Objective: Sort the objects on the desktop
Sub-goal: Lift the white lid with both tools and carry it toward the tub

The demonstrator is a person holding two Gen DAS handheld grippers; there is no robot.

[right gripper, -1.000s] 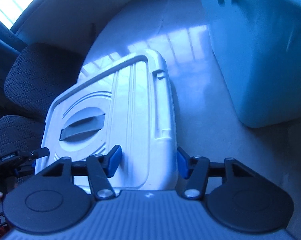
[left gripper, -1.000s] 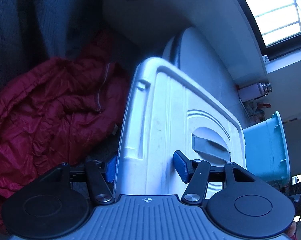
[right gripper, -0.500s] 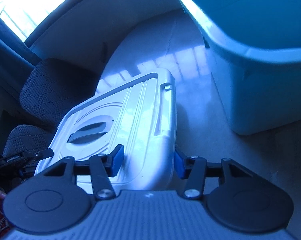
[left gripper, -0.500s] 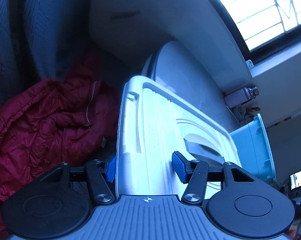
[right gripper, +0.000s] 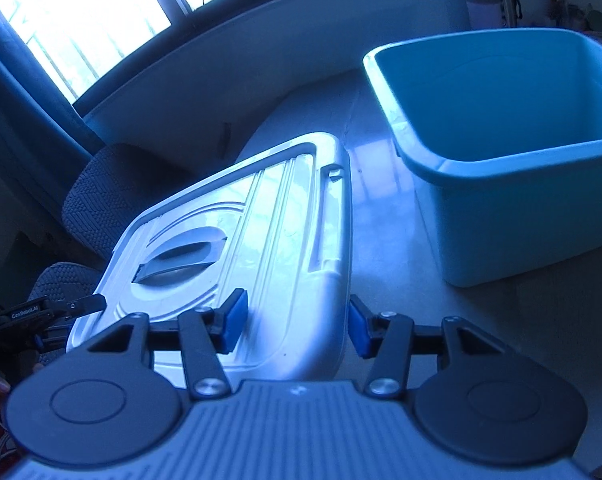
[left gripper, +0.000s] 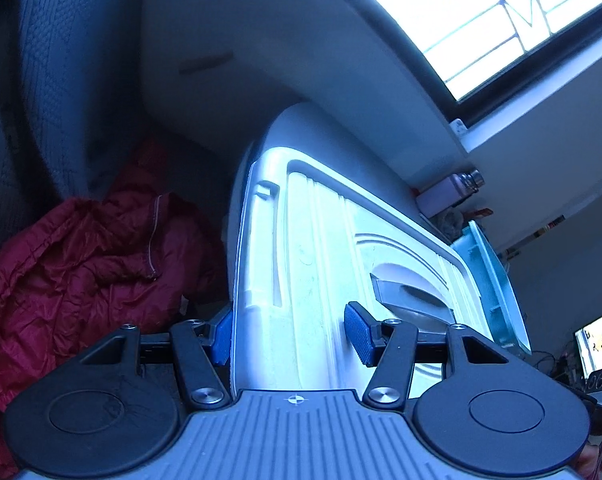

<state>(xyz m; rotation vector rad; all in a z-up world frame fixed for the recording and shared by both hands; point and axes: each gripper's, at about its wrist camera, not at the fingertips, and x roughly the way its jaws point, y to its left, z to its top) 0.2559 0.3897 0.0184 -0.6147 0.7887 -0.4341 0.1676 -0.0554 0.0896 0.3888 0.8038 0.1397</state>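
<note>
A white plastic lid (left gripper: 309, 260) with a grey recessed handle (right gripper: 181, 260) hangs tilted above the pale table (right gripper: 381, 248), carried at both ends. My left gripper (left gripper: 291, 336) is shut on one edge, one blue pad under the rim and one on the lid's top. At the opposite edge my right gripper (right gripper: 297, 326) is shut on the lid (right gripper: 269, 232) the same way. The left gripper's black fingers (right gripper: 61, 308) show at the lid's far side in the right wrist view. The open blue tub (right gripper: 521, 208) stands on the table to the right of the lid; I see nothing inside it.
A red jacket (left gripper: 81, 272) lies on a dark fabric chair (right gripper: 113, 196) beside the table. Bottles (right gripper: 489, 0) stand at the table's far end behind the tub (left gripper: 497, 280). A bright window (right gripper: 61, 20) runs along the back wall, and a lit screen (left gripper: 597, 336) glows at the far right.
Both grippers have risen with the lid held between them, lifting it off the table. The right wrist view now looks down into the tub instead of at its outer wall.
</note>
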